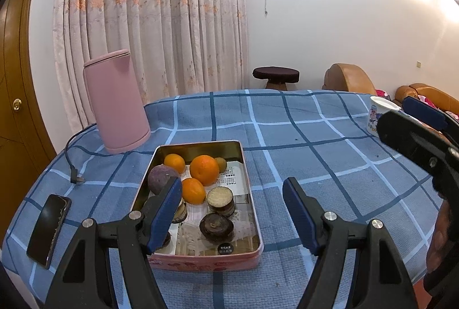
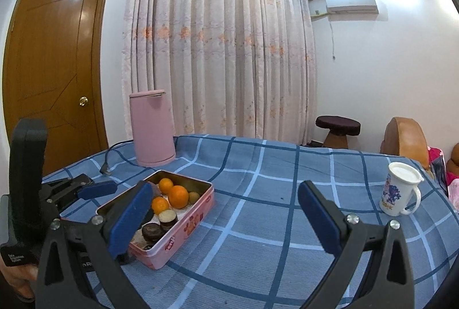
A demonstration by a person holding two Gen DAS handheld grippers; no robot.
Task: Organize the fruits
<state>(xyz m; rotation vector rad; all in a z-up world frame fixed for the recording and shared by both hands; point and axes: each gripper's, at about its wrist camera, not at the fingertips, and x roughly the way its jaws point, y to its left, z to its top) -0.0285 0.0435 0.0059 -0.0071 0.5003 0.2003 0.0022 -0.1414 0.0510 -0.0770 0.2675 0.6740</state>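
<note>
A pink rectangular tin (image 1: 252, 225) (image 2: 183, 234) sits on the blue checked tablecloth. It holds three oranges (image 1: 204, 169) (image 2: 178, 196), a small brownish fruit (image 1: 221, 164) (image 2: 194, 197), a purple round fruit (image 1: 160, 179) and several dark cut pieces (image 1: 216, 227) (image 2: 152, 231). My left gripper (image 1: 232, 214) is open and empty, just in front of the tin, its left finger over the tin's left side. My right gripper (image 2: 225, 220) is open and empty, to the right of the tin. The right gripper also shows in the left wrist view (image 1: 416, 131).
A pink kettle (image 1: 116, 102) (image 2: 152, 128) with a black cord and plug (image 1: 77, 179) stands behind the tin. A black phone (image 1: 48, 230) lies at the left. A white lidded mug (image 2: 400, 189) (image 1: 375, 116) stands at the right. A stool and sofas stand beyond the table.
</note>
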